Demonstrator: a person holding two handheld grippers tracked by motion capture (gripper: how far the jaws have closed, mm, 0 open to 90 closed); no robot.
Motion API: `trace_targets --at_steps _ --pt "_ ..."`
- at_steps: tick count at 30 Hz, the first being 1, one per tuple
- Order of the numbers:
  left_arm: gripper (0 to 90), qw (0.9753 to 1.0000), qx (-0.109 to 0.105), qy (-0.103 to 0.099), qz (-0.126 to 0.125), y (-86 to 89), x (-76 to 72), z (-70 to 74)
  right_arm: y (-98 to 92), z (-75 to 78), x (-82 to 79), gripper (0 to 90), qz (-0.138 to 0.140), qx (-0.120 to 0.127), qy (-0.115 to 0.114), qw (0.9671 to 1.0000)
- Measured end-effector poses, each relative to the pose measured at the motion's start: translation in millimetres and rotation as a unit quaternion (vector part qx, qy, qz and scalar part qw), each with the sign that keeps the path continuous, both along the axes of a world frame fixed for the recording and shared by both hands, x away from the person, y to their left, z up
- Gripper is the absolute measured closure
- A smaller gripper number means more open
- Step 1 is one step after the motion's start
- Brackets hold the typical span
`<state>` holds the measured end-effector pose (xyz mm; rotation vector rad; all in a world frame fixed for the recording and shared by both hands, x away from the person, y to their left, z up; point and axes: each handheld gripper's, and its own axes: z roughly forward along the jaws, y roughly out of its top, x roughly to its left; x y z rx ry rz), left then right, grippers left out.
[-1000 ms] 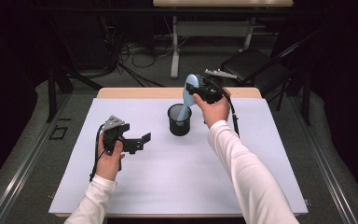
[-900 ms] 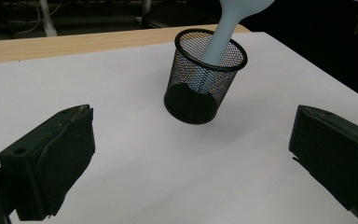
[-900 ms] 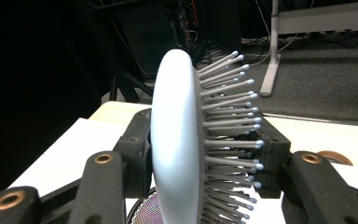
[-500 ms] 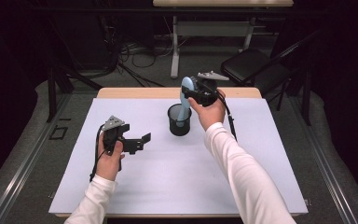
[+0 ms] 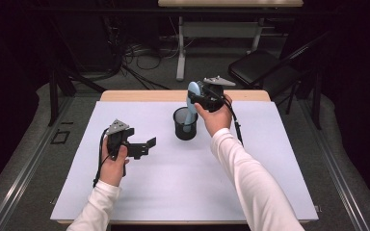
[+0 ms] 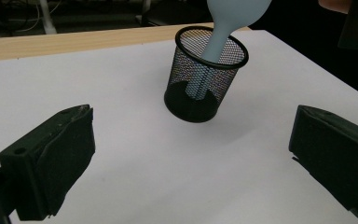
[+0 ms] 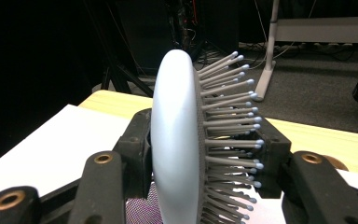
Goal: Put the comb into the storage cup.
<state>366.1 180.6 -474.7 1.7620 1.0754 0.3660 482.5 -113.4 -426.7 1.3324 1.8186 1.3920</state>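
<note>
Right hand-held gripper [image 5: 198,98] pinches pale blue hairbrush [image 5: 191,103] by its head, handle already down inside mesh cup [image 5: 185,123] mid-bench [image 5: 173,192]; lower straight, release once handle bottoms out; left hand-held gripper [image 5: 144,147] idle, spread.

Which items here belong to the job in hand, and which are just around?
In the job:
- light blue hairbrush, clamped in the right gripper, handle down in the cup
- black mesh cup

Just around:
- left gripper, jaws open, idle
- white table cover
- black chair
</note>
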Motion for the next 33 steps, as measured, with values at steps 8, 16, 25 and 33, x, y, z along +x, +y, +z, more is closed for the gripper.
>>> trace_targets --at_steps 8,16,25,33 --pt "0.5 1.0 0.001 0.0 -0.001 0.1 0.1 -0.2 2.4 -2.9 -0.2 49.0 0.001 -0.005 -0.003 1.0" --pt "0.5 1.0 0.002 0.002 -0.002 -0.7 0.0 -0.7 5.4 -3.9 -1.1 47.7 0.01 -0.011 -0.01 0.9998" --pt "0.5 1.0 0.002 0.002 -0.001 -0.8 0.0 -0.9 6.6 -4.1 -1.6 46.6 0.018 -0.018 -0.016 0.9996" --pt "0.5 1.0 0.002 0.002 0.0 -1.0 0.2 -1.5 8.2 -4.1 -2.7 45.8 0.023 -0.011 -0.009 0.9996"
